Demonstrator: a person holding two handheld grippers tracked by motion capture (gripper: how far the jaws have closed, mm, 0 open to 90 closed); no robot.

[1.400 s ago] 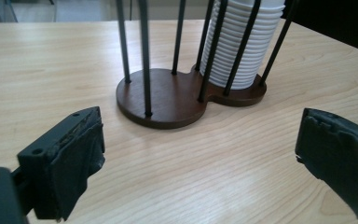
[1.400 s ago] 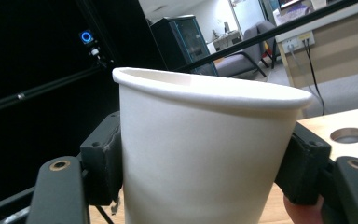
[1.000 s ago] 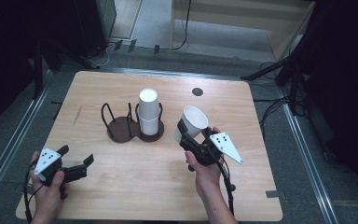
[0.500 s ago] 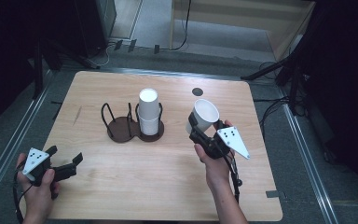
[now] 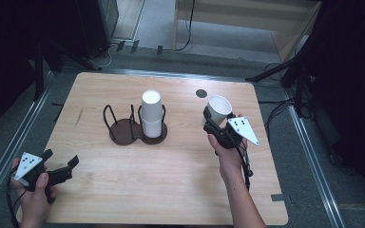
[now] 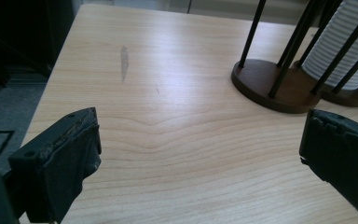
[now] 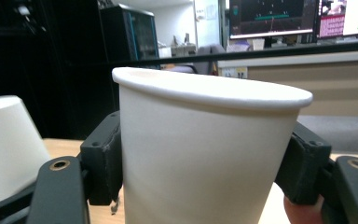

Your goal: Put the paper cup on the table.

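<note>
The right hand-held gripper [image 5: 215, 124] is pinching a white paper cup [image 5: 217, 109] by its side wall, mouth up and tilted a little away from the person, above the right half of the tabletop [image 5: 180, 190]. In the right gripper view the two black jaws press on opposite sides of the cup [image 7: 205, 154] below its rolled rim, a grip that keeps the mouth free and the thin wall from folding. Well to the left of it stands a dark wooden holder [image 5: 135, 130] with two round bases and thin upright rods; its right bay carries a stack of upside-down white cups [image 5: 151, 114], while the left bay [image 5: 121, 129] is bare. Judging from this layout, the held cup looks like one taken off the stack and turned upright, perhaps to be set down on the open wood nearby. The right forearm reaches in from the bottom edge, wrist bent so that the grey plate faces up. The left hand-held gripper [image 5: 62, 166] waits low at the near left corner, jaws spread wide with nothing between them, aimed across the wood toward the holder [image 6: 279, 88], seemingly parked out of the way.
</note>
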